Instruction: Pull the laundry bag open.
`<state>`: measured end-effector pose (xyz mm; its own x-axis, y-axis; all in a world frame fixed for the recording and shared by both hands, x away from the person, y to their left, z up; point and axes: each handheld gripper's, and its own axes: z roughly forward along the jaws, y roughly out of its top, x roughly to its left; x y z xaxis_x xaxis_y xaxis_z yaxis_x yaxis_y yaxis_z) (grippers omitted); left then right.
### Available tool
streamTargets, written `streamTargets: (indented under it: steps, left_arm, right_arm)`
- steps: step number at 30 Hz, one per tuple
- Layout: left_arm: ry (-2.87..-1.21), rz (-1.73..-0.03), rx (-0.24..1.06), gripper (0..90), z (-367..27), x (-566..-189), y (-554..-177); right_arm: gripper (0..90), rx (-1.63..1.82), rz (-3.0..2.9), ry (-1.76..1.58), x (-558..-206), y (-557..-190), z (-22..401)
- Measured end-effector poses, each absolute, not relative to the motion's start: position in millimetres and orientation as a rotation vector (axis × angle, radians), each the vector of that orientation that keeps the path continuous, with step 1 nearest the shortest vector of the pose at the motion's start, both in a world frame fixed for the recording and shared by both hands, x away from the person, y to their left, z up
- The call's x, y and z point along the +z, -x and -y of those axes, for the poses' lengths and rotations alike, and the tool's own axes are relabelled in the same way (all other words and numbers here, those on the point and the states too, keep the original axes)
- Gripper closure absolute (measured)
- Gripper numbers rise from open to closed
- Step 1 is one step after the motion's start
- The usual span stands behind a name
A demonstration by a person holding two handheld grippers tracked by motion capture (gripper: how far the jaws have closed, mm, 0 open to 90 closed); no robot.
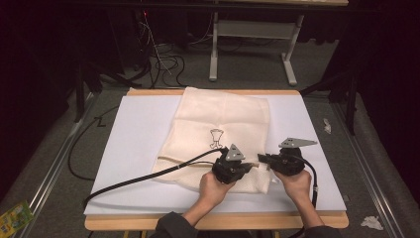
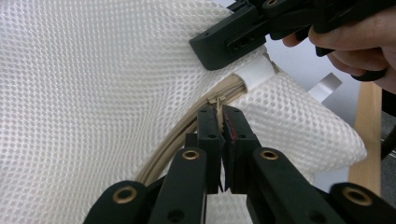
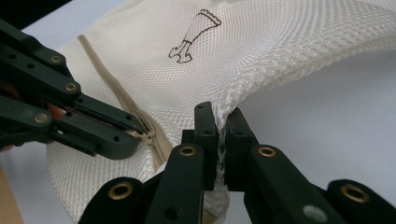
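1. One cream mesh laundry bag (image 1: pixel 218 129) with a beige zipper (image 2: pixel 187 130) lies mid-table on the white sheet (image 1: pixel 133 148) — bare sheet on both sides.
2. Two grippers: left gripper (image 2: pixel 220 122) pinches the zipper pull; right gripper (image 3: pixel 221 122) pinches the bag's near-right corner mesh.
3. Wooden table edge (image 1: pixel 218 221) just behind the hands.

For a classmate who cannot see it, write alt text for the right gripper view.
The right gripper is clamped on the edge of a white mesh laundry bag above a white table cover. Beside it, the left gripper pinches the zipper pull on the bag's beige zipper.
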<state>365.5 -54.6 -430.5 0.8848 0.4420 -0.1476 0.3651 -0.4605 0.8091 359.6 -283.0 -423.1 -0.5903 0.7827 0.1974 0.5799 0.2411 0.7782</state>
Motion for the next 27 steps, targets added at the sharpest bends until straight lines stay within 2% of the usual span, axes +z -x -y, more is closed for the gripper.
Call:
streamTargets:
  steps: [27]
  left_arm:
    - [-2.095,-0.604,0.105,87.2,35.3,-434.6,-369.2]
  right_arm:
    - [87.7,1.181,-2.293,-1.273,-427.9,-361.4,280.4]
